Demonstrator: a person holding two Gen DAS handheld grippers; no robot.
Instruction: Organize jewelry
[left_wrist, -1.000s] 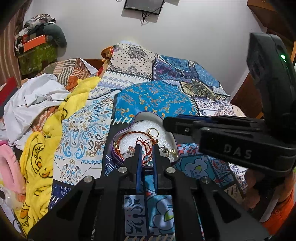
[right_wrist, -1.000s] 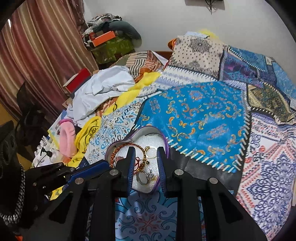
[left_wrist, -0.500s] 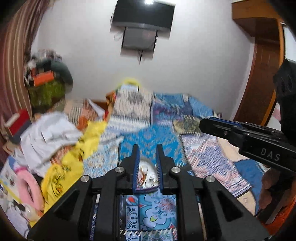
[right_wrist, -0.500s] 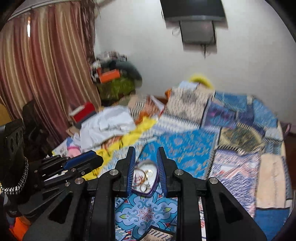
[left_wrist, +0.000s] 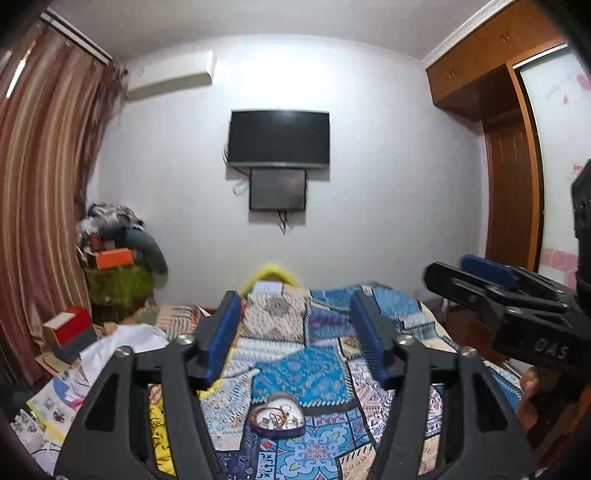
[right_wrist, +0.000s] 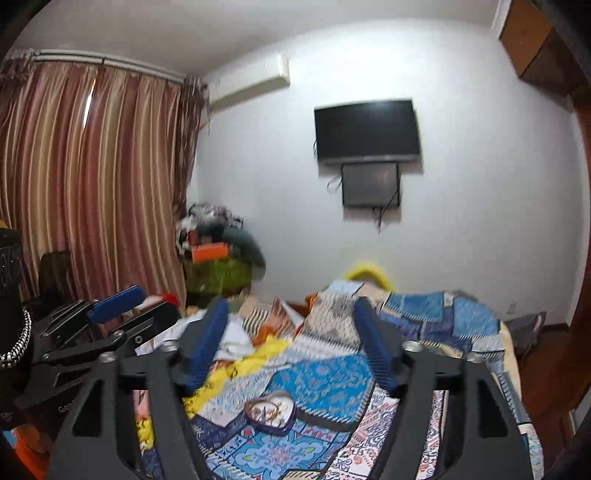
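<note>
On the patchwork-covered bed (left_wrist: 317, 373) the heart-shaped tin (left_wrist: 277, 415) already holds the jewelry (right_wrist: 266, 410) — we hold left gripper (left_wrist: 295, 336) and right gripper (right_wrist: 291, 339) spread apart, empty, well above — little seems left.

the right gripper (right_wrist: 291, 343) is held high above the bed (right_wrist: 436, 332) with its blue-padded fingers spread wide and nothing between them. below, a heart-shaped tin (right_wrist: 271, 411) of jewelry (right_wrist: 264, 410) sits on the patterned cover. the left gripper (right_wrist: 122, 314) shows at left.
</note>
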